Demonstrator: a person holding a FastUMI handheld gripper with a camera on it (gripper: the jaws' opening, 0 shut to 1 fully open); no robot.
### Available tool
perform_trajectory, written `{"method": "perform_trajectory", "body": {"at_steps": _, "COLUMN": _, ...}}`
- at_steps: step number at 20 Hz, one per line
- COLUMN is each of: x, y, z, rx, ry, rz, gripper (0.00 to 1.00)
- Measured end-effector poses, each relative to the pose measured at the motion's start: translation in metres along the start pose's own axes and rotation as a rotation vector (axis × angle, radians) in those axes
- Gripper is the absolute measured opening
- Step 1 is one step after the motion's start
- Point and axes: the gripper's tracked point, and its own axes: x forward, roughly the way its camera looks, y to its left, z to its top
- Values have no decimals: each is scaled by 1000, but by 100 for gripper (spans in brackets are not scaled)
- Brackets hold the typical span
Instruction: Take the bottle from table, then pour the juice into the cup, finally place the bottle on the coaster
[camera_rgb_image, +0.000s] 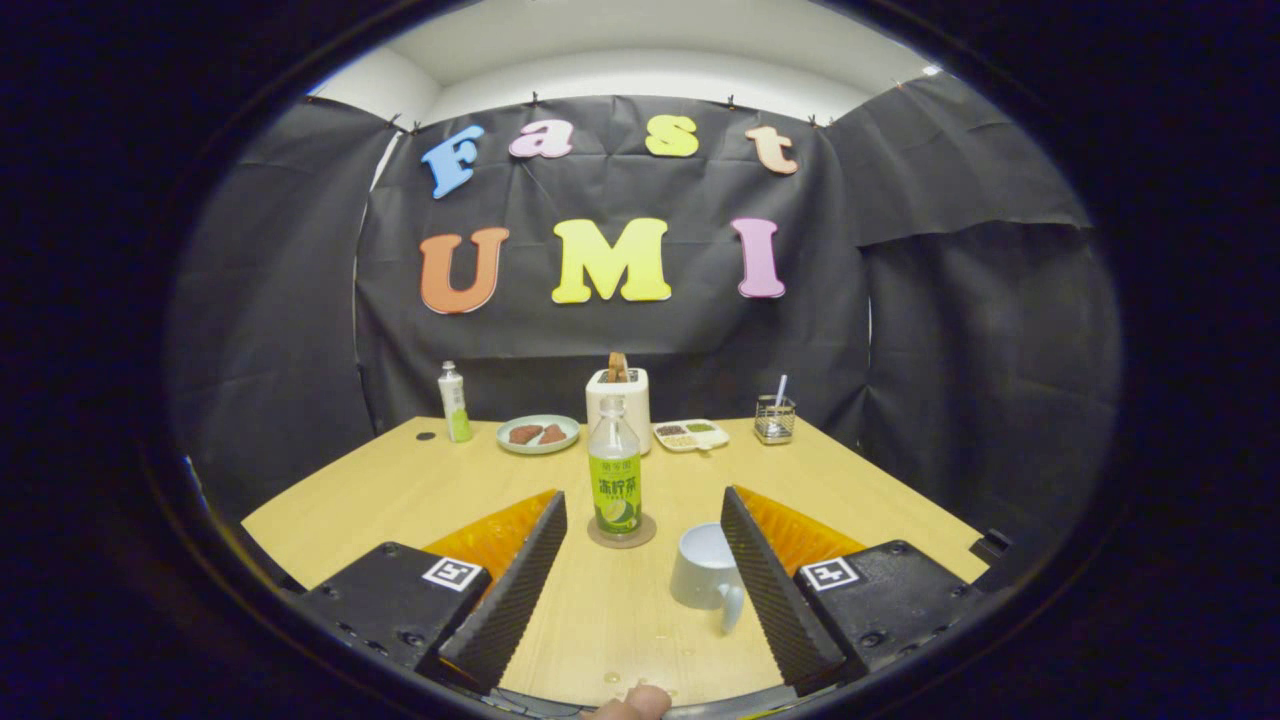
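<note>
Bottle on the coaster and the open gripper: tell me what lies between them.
In the gripper view, only bare table separates the gripper from the bottle on its coaster; the white cup stands against the right finger.

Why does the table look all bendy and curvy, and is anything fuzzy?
In the gripper view, the fisheye lens bows the table edges; the bottle on its coaster and the cup look sharp; the far plate is small and soft; lighting is even, shadows faint; the open gripper holds nothing.

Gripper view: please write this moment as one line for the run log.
gripper: open, holding nothing | juice bottle: upright on coaster, ahead of fingers | cup: by one finger
</note>
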Motion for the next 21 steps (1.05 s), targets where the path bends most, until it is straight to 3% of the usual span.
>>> {"method": "perform_trajectory", "body": {"at_steps": 10, "x": -52, "y": -16, "z": -6, "rx": 12, "ry": -28, "rz": -58, "gripper": 100}}
{"method": "perform_trajectory", "body": {"at_steps": 21, "x": -44, "y": -21, "z": -20, "rx": -1, "ry": -9, "rz": -71, "gripper": 100}}
